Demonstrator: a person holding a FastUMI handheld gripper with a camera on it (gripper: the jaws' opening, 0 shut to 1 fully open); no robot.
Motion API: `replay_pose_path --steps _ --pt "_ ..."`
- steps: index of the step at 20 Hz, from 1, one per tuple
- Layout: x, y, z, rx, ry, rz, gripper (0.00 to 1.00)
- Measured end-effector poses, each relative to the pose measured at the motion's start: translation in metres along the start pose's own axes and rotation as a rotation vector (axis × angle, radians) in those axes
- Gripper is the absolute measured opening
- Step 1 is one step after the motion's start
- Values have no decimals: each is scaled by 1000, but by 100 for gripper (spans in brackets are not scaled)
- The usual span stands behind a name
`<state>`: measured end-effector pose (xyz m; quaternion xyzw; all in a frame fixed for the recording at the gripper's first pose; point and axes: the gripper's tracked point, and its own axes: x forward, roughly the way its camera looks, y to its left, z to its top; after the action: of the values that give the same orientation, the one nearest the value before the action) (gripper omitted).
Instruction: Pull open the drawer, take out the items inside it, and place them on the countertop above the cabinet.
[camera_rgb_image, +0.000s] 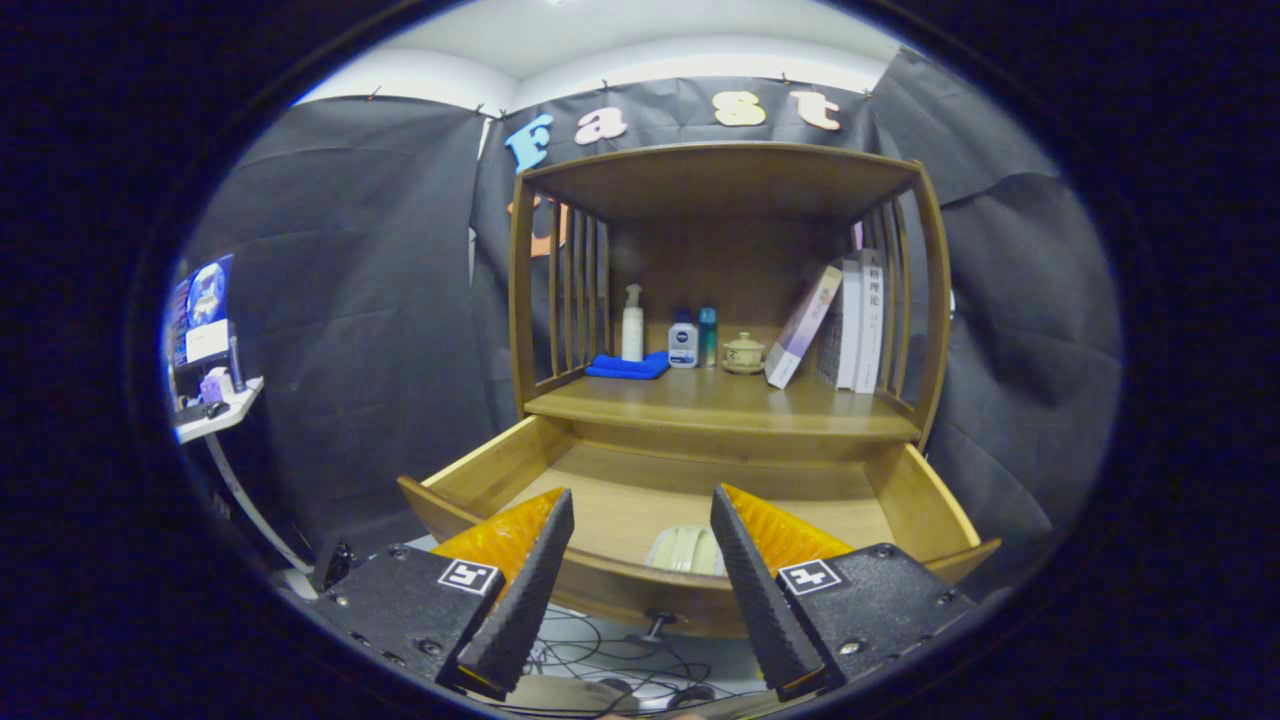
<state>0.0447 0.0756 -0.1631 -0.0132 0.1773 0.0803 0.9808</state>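
The drawer (690, 480) was pulled open. A pale item (686, 550), maybe a dish, lay inside by the front wall, just ahead of & between the fingers. The hand-held gripper (640, 520) was wide open, holding nothing, above it.

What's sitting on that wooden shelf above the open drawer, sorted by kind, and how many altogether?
Bottles: 3 (pump bottle, squat bottle, teal bottle)
Books: 3
Blue cloth: 1
Lidded jar: 1
Total: 8
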Motion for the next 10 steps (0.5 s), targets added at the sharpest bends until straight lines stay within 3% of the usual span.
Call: replay_pose_path --steps 2,10 --pt "10 -20 2 11 32 -41 87" --pt "64 -38 -21 106 286 -71 87"
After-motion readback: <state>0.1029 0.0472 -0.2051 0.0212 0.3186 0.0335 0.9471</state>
